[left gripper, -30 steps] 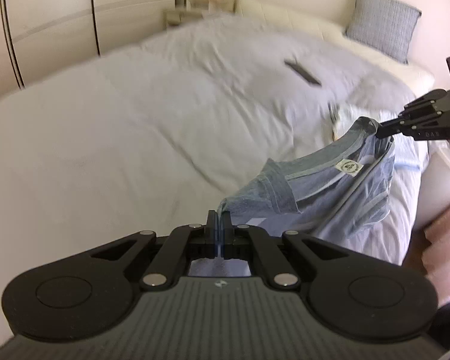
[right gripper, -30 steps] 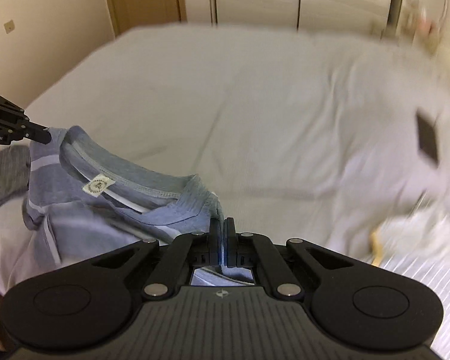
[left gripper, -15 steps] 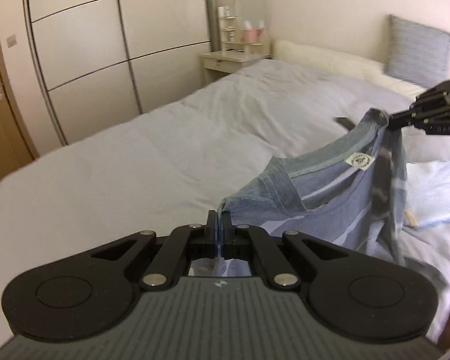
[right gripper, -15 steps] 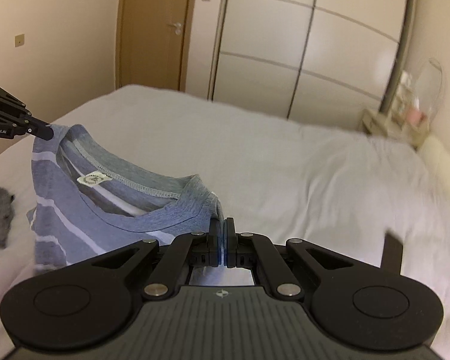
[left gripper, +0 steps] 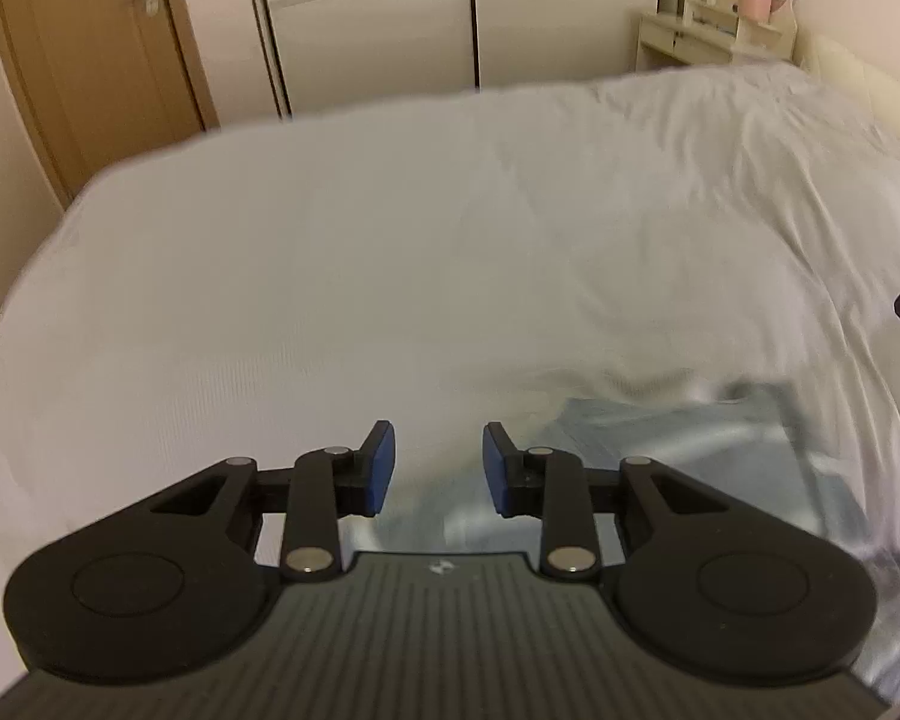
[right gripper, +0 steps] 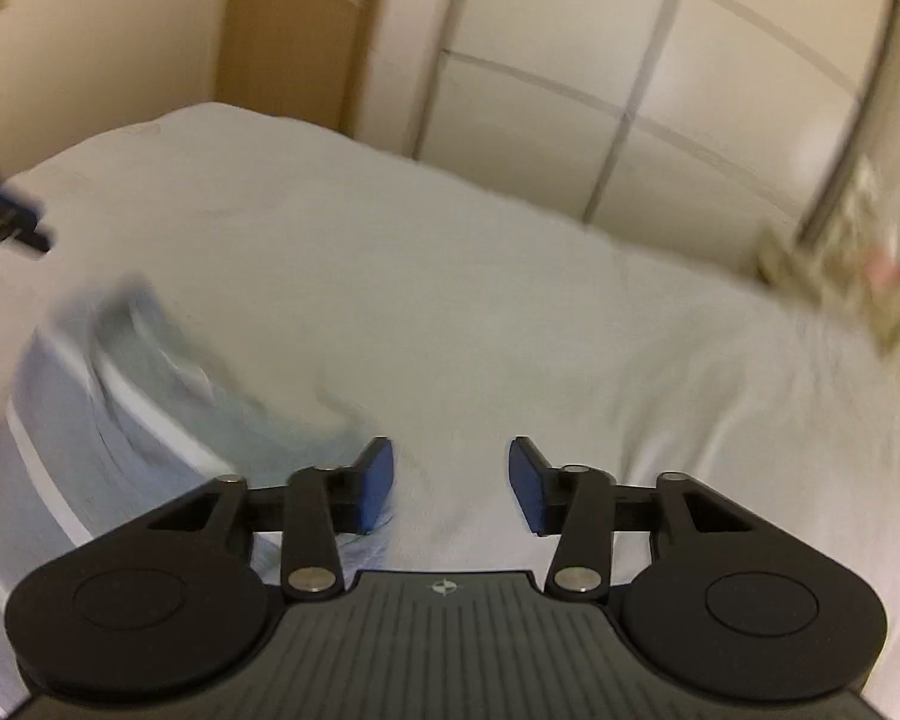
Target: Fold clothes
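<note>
The bed with its pale grey cover fills most of both views, and behind it, from 11 to 1 o'clock, stands the wardrobe with tall cream doors. A brown door is at 10 o'clock in my left view, and a small dresser with a round mirror is at 1 o'clock. The blue striped shirt lies on the cover. In my left view it is at 4 o'clock, blurred, and it reaches under my right finger there. In my right view the shirt is at 8 o'clock, also blurred, and its near edge passes behind my left finger. My left gripper is released, its blue pads wide apart, with nothing between them. My right gripper is released in the same way, over bare cover. The tip of my right gripper shows at 3 o'clock in the left view, and the tip of the left one at 9 o'clock in the right view.
</note>
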`<state>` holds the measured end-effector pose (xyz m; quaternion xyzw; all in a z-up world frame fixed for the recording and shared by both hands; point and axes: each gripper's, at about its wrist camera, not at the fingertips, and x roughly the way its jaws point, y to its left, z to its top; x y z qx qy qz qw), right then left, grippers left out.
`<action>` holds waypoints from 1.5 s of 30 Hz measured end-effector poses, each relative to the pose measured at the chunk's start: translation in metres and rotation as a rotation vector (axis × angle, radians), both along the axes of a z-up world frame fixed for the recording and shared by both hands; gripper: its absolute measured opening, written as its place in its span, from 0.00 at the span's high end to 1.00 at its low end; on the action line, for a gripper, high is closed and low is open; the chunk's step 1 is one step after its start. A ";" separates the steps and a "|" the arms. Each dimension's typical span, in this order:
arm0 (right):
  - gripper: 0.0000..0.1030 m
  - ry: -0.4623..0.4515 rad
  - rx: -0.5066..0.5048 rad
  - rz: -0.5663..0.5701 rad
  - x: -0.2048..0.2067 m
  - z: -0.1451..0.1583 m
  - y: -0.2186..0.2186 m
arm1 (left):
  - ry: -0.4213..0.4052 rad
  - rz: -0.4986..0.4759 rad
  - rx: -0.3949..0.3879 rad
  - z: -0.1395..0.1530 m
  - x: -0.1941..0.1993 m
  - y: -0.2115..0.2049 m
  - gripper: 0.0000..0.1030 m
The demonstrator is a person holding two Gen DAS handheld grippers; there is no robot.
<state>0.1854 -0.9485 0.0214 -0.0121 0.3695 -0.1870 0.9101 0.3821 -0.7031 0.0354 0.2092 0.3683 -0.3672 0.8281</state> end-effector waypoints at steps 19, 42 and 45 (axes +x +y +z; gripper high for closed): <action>0.46 0.389 -0.063 0.343 -0.047 -0.167 0.158 | 0.278 0.133 0.105 -0.089 -0.085 0.094 0.73; 0.54 0.123 -0.063 -0.392 -0.102 -0.111 -0.053 | 0.241 0.122 0.126 -0.078 -0.080 0.087 0.67; 0.53 0.131 0.039 -0.323 -0.101 -0.127 -0.032 | 0.234 0.142 0.133 -0.079 -0.075 0.091 0.66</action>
